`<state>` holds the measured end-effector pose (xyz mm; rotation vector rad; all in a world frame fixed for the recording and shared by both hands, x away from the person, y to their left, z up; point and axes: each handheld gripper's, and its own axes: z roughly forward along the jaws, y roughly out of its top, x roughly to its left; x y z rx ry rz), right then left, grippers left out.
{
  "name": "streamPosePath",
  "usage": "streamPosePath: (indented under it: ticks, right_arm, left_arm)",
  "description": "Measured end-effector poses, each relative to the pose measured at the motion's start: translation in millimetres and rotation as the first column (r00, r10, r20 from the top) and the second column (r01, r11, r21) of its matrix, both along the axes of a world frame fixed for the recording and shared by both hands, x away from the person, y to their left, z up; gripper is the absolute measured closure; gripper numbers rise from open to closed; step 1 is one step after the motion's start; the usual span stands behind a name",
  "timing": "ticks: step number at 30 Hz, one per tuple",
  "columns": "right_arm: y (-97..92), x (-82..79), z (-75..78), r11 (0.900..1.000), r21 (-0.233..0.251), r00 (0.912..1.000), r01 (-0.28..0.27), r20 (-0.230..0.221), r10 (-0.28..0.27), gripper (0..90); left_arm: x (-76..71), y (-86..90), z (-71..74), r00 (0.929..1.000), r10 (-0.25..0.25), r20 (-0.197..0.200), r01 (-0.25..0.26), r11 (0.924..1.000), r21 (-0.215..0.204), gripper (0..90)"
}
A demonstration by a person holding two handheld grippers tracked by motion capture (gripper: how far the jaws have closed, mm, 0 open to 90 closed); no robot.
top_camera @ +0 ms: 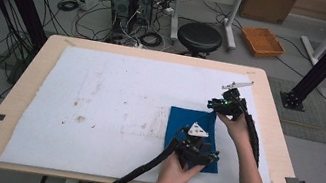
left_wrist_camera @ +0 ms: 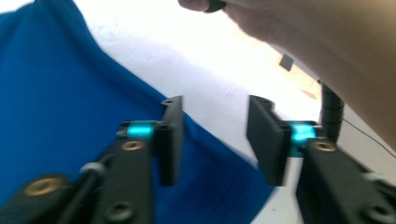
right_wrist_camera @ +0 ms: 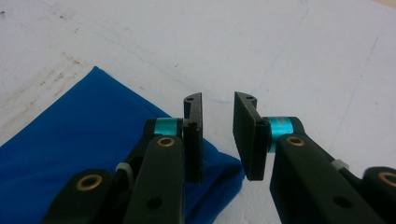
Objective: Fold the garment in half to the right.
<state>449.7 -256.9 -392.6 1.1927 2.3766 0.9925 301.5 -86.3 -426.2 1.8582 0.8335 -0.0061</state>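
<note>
A folded blue cloth (top_camera: pixel 186 123) lies flat on the white sheet, right of the table's middle. My left gripper (top_camera: pixel 207 158) hovers at the cloth's near right corner. In the left gripper view its jaws stand open (left_wrist_camera: pixel 215 140) over the cloth's edge (left_wrist_camera: pixel 56 93), and nothing is pinched between them. My right gripper (top_camera: pixel 216 106) sits at the cloth's far right corner. In the right gripper view its jaws are also open (right_wrist_camera: pixel 218 135), with the cloth's folded corner (right_wrist_camera: pixel 84 130) lying under the left jaw and bare sheet in the gap.
The white sheet (top_camera: pixel 110 92), stained in places, covers most of the wooden table (top_camera: pixel 18 96). A forearm (left_wrist_camera: pixel 322 42) crosses the top of the left gripper view. On the floor beyond the table are a black stool (top_camera: pixel 199 36), an orange tray (top_camera: pixel 262 41), computer boxes and cables.
</note>
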Motion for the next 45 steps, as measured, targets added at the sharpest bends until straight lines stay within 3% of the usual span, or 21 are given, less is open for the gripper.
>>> streamPosePath:
  ticks: [3,6,9,11,14,17,20,21,25,27,29,31,34,37,39,41,45]
  right_arm:
    - [-4.2,-4.9,2.6,0.999,0.01,0.999,0.043,0.012,-0.043,63.2]
    - [-11.4,-18.0,4.4,0.9952,0.05,0.9954,0.084,0.043,-0.086,55.3]
    - [-20.2,-38.1,3.6,0.9893,0.098,0.9931,0.108,0.035,-0.112,52.5]
    - [-26.3,-53.8,0.5,0.9854,0.14,0.994,0.097,0.037,-0.103,52.6]
    - [-33.1,-69.2,-5.8,0.9792,0.177,0.9945,0.099,0.016,-0.103,55.8]
    - [-36.6,-64.6,-10.2,0.9739,0.181,0.9902,0.137,0.002,-0.14,58.5]
    - [-37.8,-47.8,-15.2,0.9532,0.235,0.9817,0.189,-0.063,-0.18,59.9]
    - [-36.6,-42.0,-17.4,0.9506,0.239,0.9797,0.198,-0.079,-0.184,60.4]
    - [-28.9,-23.2,-30.1,0.9454,0.26,0.9784,0.196,-0.115,-0.172,62.9]
    - [-25.8,-17.9,-34.9,0.9479,0.254,0.979,0.192,-0.118,-0.167,73.2]
    - [-24.4,-14.9,-37.5,0.9534,0.243,0.9828,0.179,-0.088,-0.162,82.4]
    - [-24.7,-13.6,-37.7,0.9552,0.239,0.9846,0.174,-0.056,-0.166,85.3]
    - [-26.0,-11.2,-39.2,0.9605,0.223,0.9861,0.166,-0.038,-0.162,83.8]
    - [-26.7,-14.7,-39.0,0.9659,0.161,0.9792,0.203,-0.046,-0.198,67.4]
    - [-29.2,-23.6,-34.7,0.9651,0.172,0.9802,0.198,-0.043,-0.193,63.8]
    - [-31.9,-40.6,-27.7,0.9662,0.182,0.9831,0.182,-0.012,-0.183,62.5]
    - [-38.0,-95.8,-18.0,0.9606,0.242,0.99,0.137,-0.002,-0.141,61.8]
  left_arm:
    - [-0.4,13.4,9.2,0.9998,-0.004,0.019,0.004,0.9991,-0.042,46.9]
    - [-2.1,35.9,22.5,0.9973,0.014,0.073,-0.011,0.9991,-0.041,46.8]
    - [-3.3,66.0,33.4,0.9904,0.049,0.13,-0.046,0.9986,-0.024,46.7]
    - [-3.5,88.9,37.9,0.984,0.083,0.158,-0.08,0.9965,-0.022,46.1]
    - [-2.3,122.2,39.3,0.9728,0.141,0.184,-0.143,0.9898,-0.004,46.0]
    - [0.5,151.7,36.1,0.9618,0.204,0.182,-0.207,0.9782,-0.002,45.8]
    - [2.2,172.6,30.6,0.9485,0.256,0.187,-0.261,0.9652,0.007,45.8]
    - [2.5,177.5,28.5,0.9454,0.266,0.188,-0.273,0.9621,0.008,45.8]
    - [5.6,187.4,21.9,0.9451,0.278,0.171,-0.284,0.9588,0.01,45.8]
    - [5.8,187.8,20.7,0.9461,0.279,0.165,-0.285,0.9583,0.017,45.8]
    - [5.4,188.1,19.7,0.9473,0.273,0.167,-0.28,0.9598,0.018,45.8]
    - [4.8,188.2,19.0,0.948,0.27,0.169,-0.277,0.9605,0.023,45.8]
    - [4.0,188.3,17.6,0.9481,0.273,0.164,-0.279,0.96,0.019,45.8]
    - [3.1,189.4,17.3,0.9488,0.268,0.167,-0.276,0.9609,0.025,45.8]
    - [2.8,190.8,17.9,0.9485,0.269,0.168,-0.276,0.9609,0.022,45.1]
    - [2.3,193.4,18.9,0.9472,0.271,0.171,-0.278,0.9606,0.016,44.3]
    - [0.6,200.1,20.6,0.9445,0.276,0.177,-0.283,0.9591,0.01,44.2]
